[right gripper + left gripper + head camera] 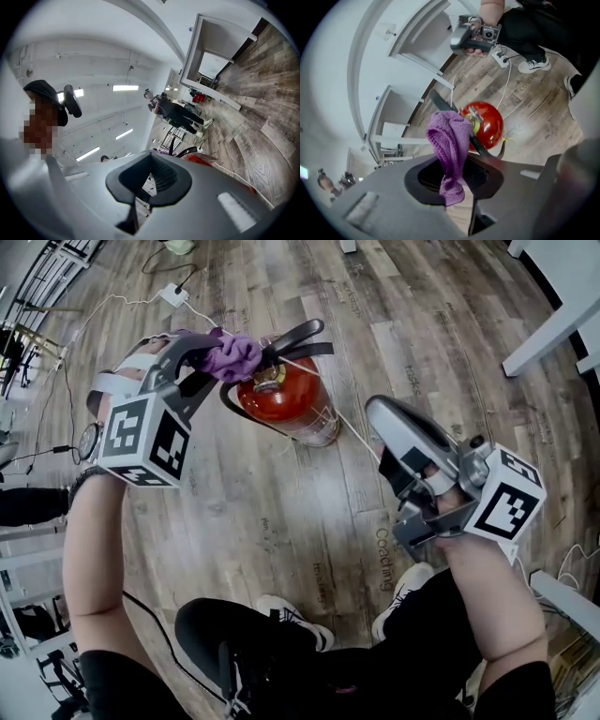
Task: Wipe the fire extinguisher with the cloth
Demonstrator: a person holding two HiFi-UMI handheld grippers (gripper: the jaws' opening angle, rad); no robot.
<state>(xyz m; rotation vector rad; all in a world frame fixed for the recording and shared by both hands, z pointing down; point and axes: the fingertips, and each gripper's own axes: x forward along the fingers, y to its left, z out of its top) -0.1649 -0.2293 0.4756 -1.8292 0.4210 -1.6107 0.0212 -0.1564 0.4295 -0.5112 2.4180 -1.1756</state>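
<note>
A red fire extinguisher (286, 397) stands on the wood floor, its black lever and handle on top. My left gripper (214, 356) is shut on a purple cloth (232, 354), which is pressed against the extinguisher's valve and handle. In the left gripper view the cloth (450, 140) hangs from the jaws of the left gripper (452, 183), with the extinguisher (491, 125) right behind it. My right gripper (377, 412) hovers to the right of the extinguisher, shut and holding nothing. From the right gripper (140, 193) only a red sliver of the extinguisher (199, 161) shows over the jaw.
A white power strip (173, 293) with cables lies on the floor behind the extinguisher. White furniture legs (553, 326) stand at the back right. The person's legs and shoes (291, 624) are at the bottom. A thin cord (354, 430) trails from the extinguisher.
</note>
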